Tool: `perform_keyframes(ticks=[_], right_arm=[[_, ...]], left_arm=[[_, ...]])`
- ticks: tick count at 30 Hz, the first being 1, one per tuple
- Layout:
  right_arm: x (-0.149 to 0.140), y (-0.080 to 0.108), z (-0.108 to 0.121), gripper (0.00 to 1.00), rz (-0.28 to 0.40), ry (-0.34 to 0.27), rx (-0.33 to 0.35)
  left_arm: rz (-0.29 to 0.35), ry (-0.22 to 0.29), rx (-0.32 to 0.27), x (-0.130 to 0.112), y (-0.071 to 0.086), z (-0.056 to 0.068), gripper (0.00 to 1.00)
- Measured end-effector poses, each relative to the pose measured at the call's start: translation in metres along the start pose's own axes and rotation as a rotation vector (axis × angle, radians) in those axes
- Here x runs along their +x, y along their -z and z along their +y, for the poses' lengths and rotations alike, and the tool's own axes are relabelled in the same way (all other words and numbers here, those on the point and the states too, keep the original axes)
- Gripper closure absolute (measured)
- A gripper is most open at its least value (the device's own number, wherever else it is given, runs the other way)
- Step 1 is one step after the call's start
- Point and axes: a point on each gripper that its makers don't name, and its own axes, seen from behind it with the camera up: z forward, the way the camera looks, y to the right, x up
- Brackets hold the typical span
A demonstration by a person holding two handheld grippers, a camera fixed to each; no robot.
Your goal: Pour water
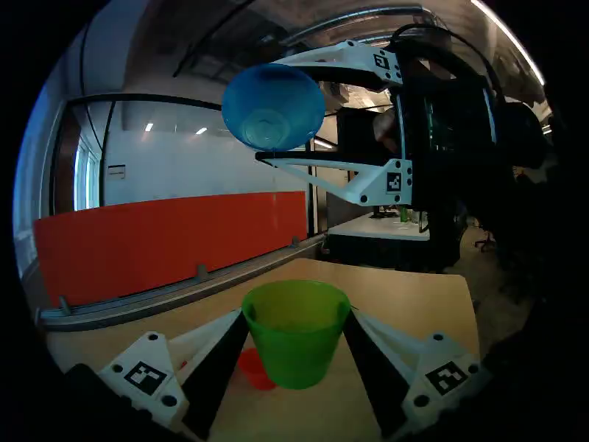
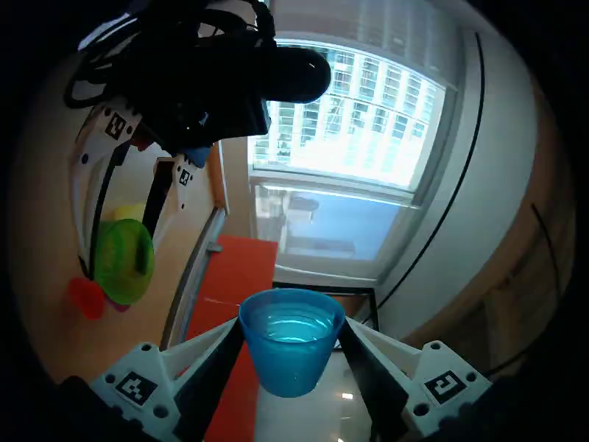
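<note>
- left gripper: its jaws are clamped on the green cup, one on each side of the wall, at 6 o'clock in the left gripper view. you hold the cup upright with its mouth facing up, which fits its role as the receiver.
- right gripper: its jaws are clamped on the blue cup at 6 o'clock in the right gripper view. water lies inside it.
- in the left gripper view the blue cup stands at 12 o'clock, straight above the green cup and well apart from it. it is tipped hard over, mouth turned outward and down. the tilt brings the water to the lower lip, and the position over the green mouth is what aims the pour.
- a thin pale thread appears to drop from the blue cup's lower rim toward the green cup. it is too faint to confirm. judgement: the pour is under way, at an early stage.
- the fill level in the green cup cannot be told, nor whether its base rests on the worktop.
- a small red object lies on the worktop just beside the green cup, at its 7 o'clock. it appears uninvolved.
- risk, as a judgement: with this gap between the cups a thin stream may wander, so hold the rims in line.
</note>
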Motion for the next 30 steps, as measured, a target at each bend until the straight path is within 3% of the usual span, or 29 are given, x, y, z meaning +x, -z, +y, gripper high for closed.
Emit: perform_keyframes(ticks=[8,13,19,30], right_arm=[[-0.006,0.001,-0.003,0.1,-0.006,-0.057,0.007],[-0.009,0.003,-0.005,0.1,-0.004,-0.133,0.009],[-0.011,0.005,-0.005,0.1,0.001,-0.284,0.002],[-0.005,0.016,-0.012,0.1,0.011,-0.626,0.006]], left_arm=[[0.005,0.002,0.006,0.002,0.002,-0.003,0.14],[0.005,0.005,0.008,0.002,0.002,-0.004,0.14],[0.006,0.001,0.01,0.003,0.002,-0.004,0.14],[0.01,-0.004,0.016,0.006,0.003,-0.006,0.14]])
